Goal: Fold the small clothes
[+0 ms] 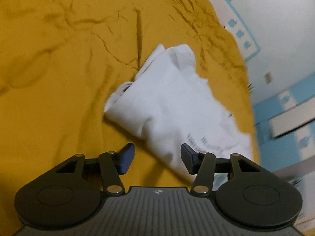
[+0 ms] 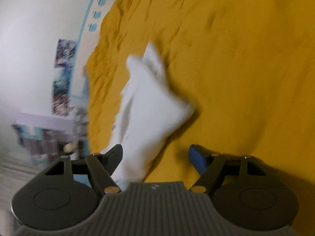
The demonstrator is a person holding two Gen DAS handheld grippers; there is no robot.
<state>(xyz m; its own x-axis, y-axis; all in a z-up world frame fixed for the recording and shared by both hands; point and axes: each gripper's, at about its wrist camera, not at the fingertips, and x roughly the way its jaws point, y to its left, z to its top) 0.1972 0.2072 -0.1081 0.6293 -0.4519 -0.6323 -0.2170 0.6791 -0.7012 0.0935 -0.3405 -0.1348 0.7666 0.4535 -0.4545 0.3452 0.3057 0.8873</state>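
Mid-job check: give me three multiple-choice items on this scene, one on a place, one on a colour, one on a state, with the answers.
1. Where does the white garment lie?
A. on the bedspread
B. on a chair
C. in a basket

2. What colour is the bedspread?
A. blue
B. mustard yellow
C. grey

3. How do the jaws of the left gripper stand?
A. shut on the garment
B. shut on nothing
C. open, holding nothing

Answers: 1 A, the cloth rests on the wrinkled cover; 2 B, yellow fills both views; 3 C, both pads stand apart with nothing pressed between them.
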